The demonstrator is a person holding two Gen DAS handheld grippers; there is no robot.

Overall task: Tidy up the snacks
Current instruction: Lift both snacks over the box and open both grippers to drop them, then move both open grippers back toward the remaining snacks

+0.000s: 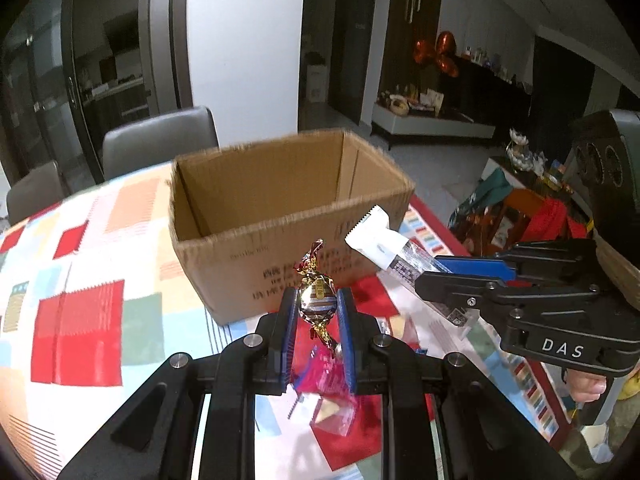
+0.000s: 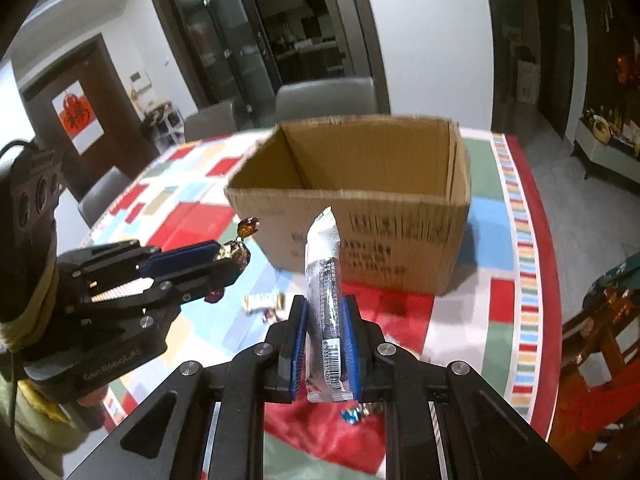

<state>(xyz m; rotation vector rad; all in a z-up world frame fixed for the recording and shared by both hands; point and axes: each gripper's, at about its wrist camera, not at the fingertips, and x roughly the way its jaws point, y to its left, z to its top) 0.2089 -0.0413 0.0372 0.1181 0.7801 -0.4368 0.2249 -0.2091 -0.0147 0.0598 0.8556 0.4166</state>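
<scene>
An open cardboard box (image 1: pixel 256 236) (image 2: pixel 400 240) stands on the patchwork tablecloth ahead of both grippers. My left gripper (image 1: pixel 317 305) is shut on a round foil-wrapped candy (image 1: pixel 317 300), held above the table; the right wrist view shows that gripper (image 2: pixel 234 256) at the left with the candy (image 2: pixel 236 250) at its tips. My right gripper (image 2: pixel 325 312) is shut on a long white and silver snack bar (image 2: pixel 326 280) that points up toward the box. In the left wrist view that gripper (image 1: pixel 432 270) reaches in from the right with the bar (image 1: pixel 380 244).
Loose snacks lie on the cloth: a pink packet (image 1: pixel 324 384) under the left gripper, a white wrapper (image 2: pixel 262 302) and a blue candy (image 2: pixel 352 414). Grey chairs (image 1: pixel 160 144) stand behind the table. Its red-bordered edge (image 2: pixel 528 280) runs along the right, with wooden furniture (image 2: pixel 600 328) beyond.
</scene>
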